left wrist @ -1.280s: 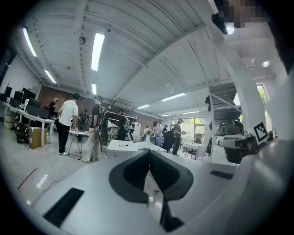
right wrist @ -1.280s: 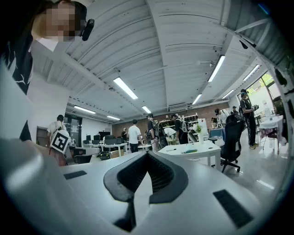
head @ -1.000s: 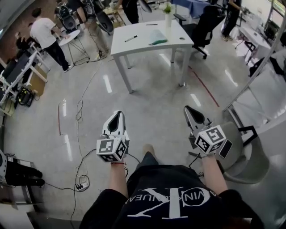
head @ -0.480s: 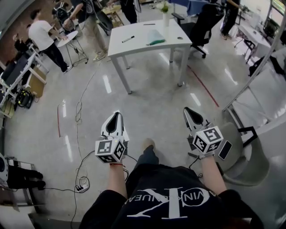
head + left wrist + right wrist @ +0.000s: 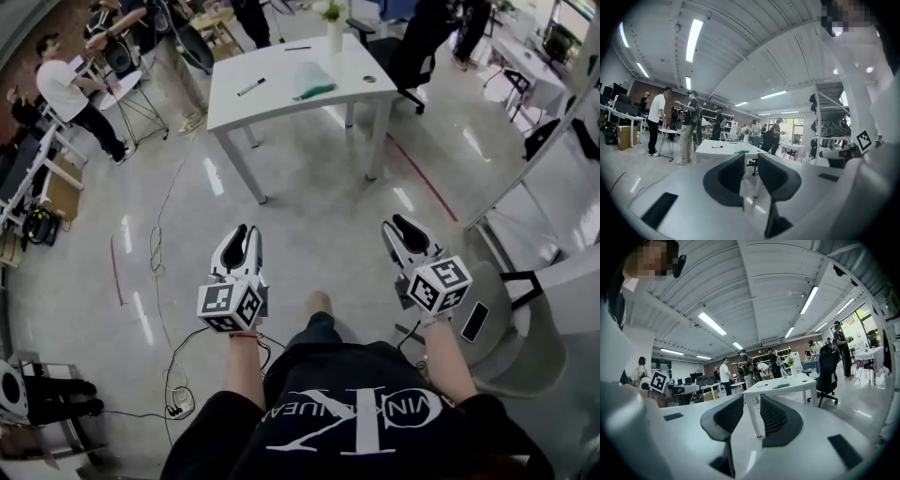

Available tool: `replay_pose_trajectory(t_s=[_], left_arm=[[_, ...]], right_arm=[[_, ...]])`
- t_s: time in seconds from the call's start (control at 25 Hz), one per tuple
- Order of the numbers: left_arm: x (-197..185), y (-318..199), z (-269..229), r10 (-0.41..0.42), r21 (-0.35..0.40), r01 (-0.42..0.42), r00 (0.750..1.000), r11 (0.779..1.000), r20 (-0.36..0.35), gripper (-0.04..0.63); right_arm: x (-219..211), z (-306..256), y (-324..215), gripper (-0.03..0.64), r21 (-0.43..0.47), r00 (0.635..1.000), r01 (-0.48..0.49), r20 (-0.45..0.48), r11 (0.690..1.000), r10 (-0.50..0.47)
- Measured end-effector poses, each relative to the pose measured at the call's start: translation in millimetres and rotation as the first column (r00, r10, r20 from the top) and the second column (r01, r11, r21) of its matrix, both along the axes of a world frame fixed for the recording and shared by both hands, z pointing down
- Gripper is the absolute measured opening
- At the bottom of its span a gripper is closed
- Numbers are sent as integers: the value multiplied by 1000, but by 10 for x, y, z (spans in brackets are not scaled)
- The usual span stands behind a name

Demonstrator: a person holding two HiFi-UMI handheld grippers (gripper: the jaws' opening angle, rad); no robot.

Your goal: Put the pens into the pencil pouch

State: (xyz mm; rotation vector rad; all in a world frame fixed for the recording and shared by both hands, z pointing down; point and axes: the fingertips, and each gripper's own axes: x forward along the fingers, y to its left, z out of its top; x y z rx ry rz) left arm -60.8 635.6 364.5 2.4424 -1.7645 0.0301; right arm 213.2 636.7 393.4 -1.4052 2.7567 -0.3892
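Pouch (image 5: 312,80), teal, flat and soft-looking, lies on the white table (image 5: 281,103) near a dark pen (image 5: 250,87), well ahead of both grippers. The table is nearer than a second ago. The left gripper (image 5: 246,232) and right gripper (image 5: 398,225) have just been opening and are empty, so the approach seems under way.

1. Floor (image 5: 309,216): smooth, glossy grey, mirroring the ceiling lights.
2. Tabletop (image 5: 281,70) at 12 o'clock: smooth, matt white. The pencil pouch (image 5: 312,80) on it looks like soft teal cloth.
3. Left hand-held gripper (image 5: 245,231) and right hand-held gripper (image 5: 397,223): smooth white plastic shells. Their jaws, just opening with nothing between them, carry matt black pads (image 5: 776,176), mesh-textured on the right one.
4. Shirt (image 5: 347,422) at 6 o'clock: matt black cloth with white print.
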Motion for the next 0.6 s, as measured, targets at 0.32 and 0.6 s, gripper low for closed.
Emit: replay_pose_trajectory(t_s=[0.32,0.6], left_arm=[[-90,-845,94,31,-43,-31,1000,999,-3,77],[-356,-1584,192,36,-76,-38,999,996,-20,77]], right_arm=[[-190,132,-718,107,-55,1000,-2,-3,998,2],[-398,205,-1404,107,-85,1000,-21,-14,996,20]])
